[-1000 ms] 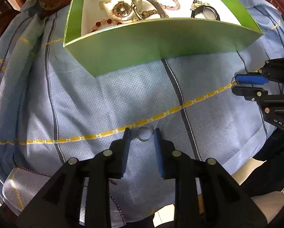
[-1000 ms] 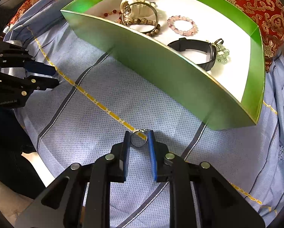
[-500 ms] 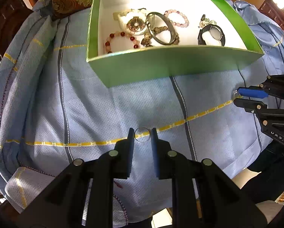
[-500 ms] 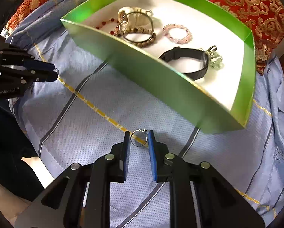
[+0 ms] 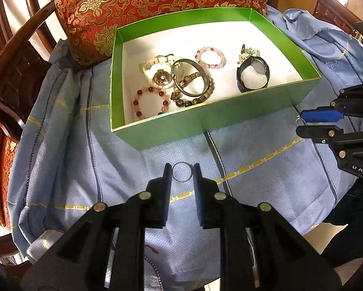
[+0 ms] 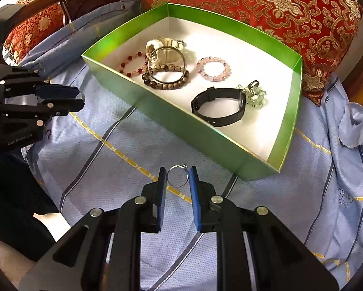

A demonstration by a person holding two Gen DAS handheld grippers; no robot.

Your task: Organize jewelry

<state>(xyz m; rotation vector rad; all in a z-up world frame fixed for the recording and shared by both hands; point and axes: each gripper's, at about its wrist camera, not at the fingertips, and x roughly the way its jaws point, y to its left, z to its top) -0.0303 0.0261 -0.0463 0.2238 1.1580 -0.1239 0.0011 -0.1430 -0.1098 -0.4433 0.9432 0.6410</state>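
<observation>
Silver shows between the blue pads of both claws. At lower centre of the left wrist view, the left claw (image 5: pixel 182 172) is clenched on a thin plain ring (image 5: pixel 182 172), its jaws having just narrowed onto the band, one pad at each side. At lower centre of the right wrist view, the right claw (image 6: pixel 178 176) is closed to a narrow gap on a second ring (image 6: pixel 178 176), which carries a small setting at its top edge. Both rings hang clear above the pale blue striped cloth (image 5: pixel 266 181). In the upper middle of each view sits the green box (image 6: pixel 181 123) with a white floor, holding a white watch (image 5: pixel 160 71), bead bracelets, a metal bangle (image 5: pixel 191 77) and a black band (image 6: pixel 220 106).
</observation>
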